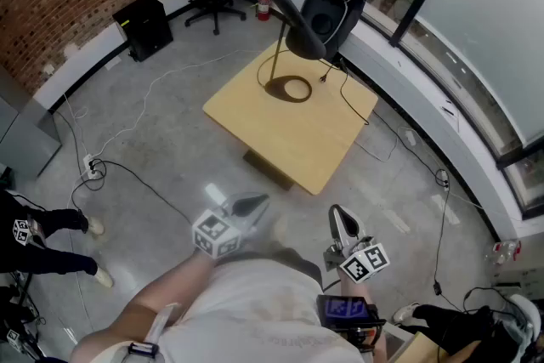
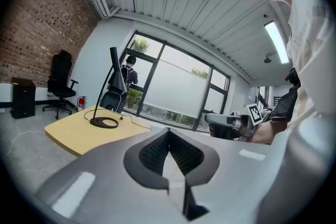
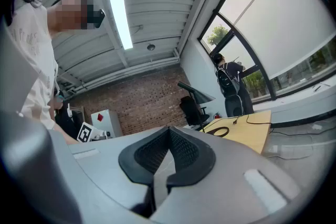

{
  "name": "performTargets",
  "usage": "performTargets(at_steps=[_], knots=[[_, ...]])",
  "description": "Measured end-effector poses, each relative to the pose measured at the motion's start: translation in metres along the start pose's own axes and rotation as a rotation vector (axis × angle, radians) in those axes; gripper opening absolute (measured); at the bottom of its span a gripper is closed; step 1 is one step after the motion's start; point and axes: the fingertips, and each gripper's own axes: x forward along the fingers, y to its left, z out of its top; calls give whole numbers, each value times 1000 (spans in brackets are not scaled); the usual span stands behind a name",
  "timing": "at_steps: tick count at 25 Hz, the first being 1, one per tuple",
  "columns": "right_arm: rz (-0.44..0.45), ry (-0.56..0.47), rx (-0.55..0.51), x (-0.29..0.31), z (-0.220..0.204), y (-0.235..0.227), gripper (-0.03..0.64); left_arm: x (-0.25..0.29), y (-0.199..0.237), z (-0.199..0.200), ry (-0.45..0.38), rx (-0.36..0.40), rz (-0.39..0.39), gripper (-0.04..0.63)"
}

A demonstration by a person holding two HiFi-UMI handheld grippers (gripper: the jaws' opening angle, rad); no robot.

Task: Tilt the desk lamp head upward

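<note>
Left tongs and right tongs were clenched empty, desk lamp well ahead.
Head view: floor cables lay left of them, bench ahead bearing the lamp. Left tongs' view: lamp ahead-left, long head slanting downward. Right tongs' view: lamp ahead-right, before an office chair.

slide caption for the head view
Black ring-based desk lamp on square light-wood table; left claw and right claw shut, empty

Head view looks steeply down; gripper views, level, share the table.
</note>
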Motion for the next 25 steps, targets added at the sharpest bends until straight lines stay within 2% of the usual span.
performTargets(at_steps=[4,14,22,25], knots=[[9,-21,2,5,4,5,14,-9,2,3,-7,2,9,2],[64,15,-52,26,4,19,14,-32,8,10,-26,20,64,2],[38,47,-57,23,1,9,14,-16,9,12,-24,18,49,2],[30,60,-54,22,-2,5,14,-11,9,8,-18,-5,46,2]])
